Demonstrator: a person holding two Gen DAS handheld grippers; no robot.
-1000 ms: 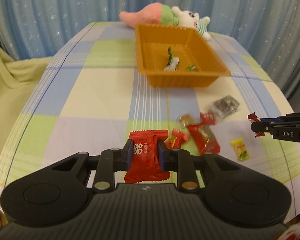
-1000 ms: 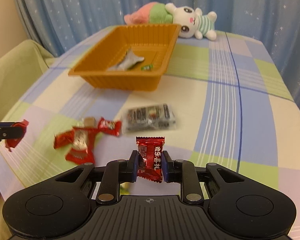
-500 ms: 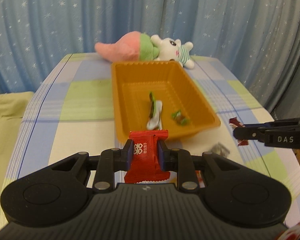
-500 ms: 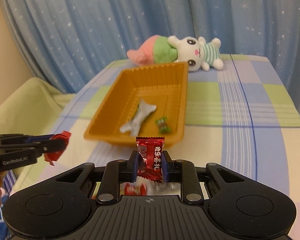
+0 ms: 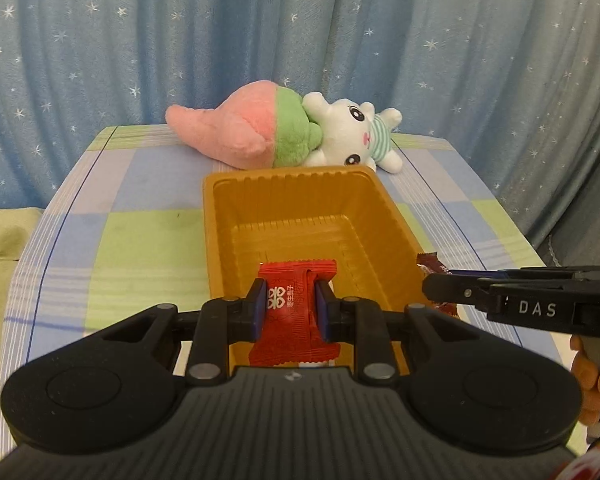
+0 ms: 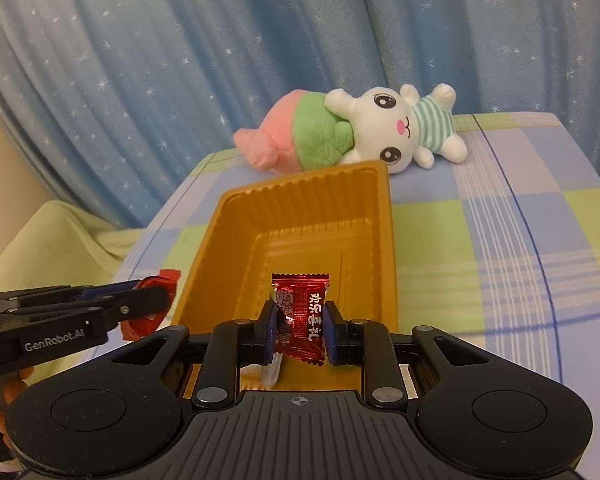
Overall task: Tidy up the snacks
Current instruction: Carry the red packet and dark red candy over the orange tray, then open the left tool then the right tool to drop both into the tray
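My left gripper (image 5: 291, 307) is shut on a red snack packet (image 5: 296, 312) and holds it over the near end of the orange tray (image 5: 220, 216). My right gripper (image 6: 300, 326) is shut on a dark red candy (image 6: 302, 316) and holds it over the same tray (image 6: 384, 240), at its near end. The right gripper also shows in the left wrist view (image 5: 432, 285), with its candy (image 5: 430, 264) at the tray's right rim. The left gripper shows in the right wrist view (image 6: 156, 300) at the tray's left rim. A white wrapper (image 6: 271, 372) lies in the tray under the right gripper.
A pink, green and white plush toy (image 5: 284, 136) lies behind the tray at the far table edge, before the blue starred curtain (image 5: 300, 40). The table wears a checked cloth (image 6: 500, 240). A pale green sofa (image 6: 52, 240) stands to the left.
Both grippers have moved forward from the loose snacks on the cloth to the tray, each keeping its snack. The tray now fills the middle of both views.
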